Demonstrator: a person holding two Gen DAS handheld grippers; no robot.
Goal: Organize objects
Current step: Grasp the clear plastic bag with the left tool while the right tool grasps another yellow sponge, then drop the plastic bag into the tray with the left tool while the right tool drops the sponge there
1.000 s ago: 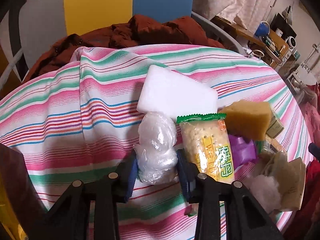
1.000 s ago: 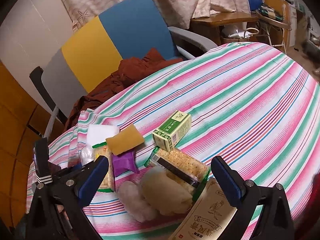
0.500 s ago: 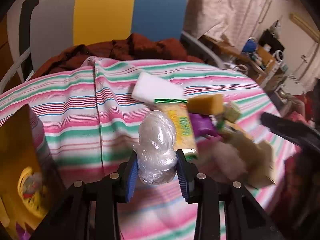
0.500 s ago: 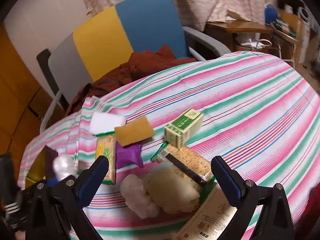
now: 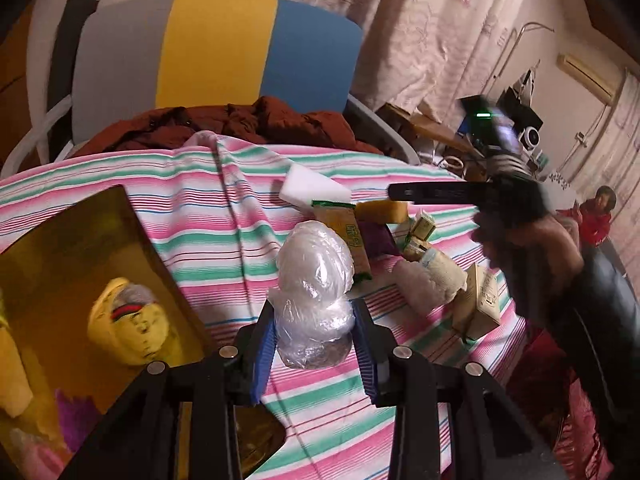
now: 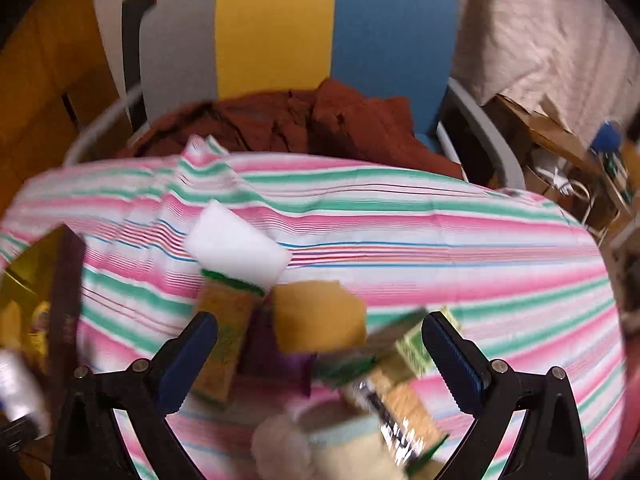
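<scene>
My left gripper (image 5: 316, 334) clamps a plastic-wrapped bundle (image 5: 314, 292) by the yellow box (image 5: 80, 300) at the table's left edge — the box's contents show only there; my right gripper (image 6: 320, 364) gapes over a sponge (image 6: 320, 316).

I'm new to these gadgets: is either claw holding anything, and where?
The left claw pinches a crumpled clear plastic-wrapped bundle by its lower end. The right claw is open over the snack pile, holding nothing.
</scene>
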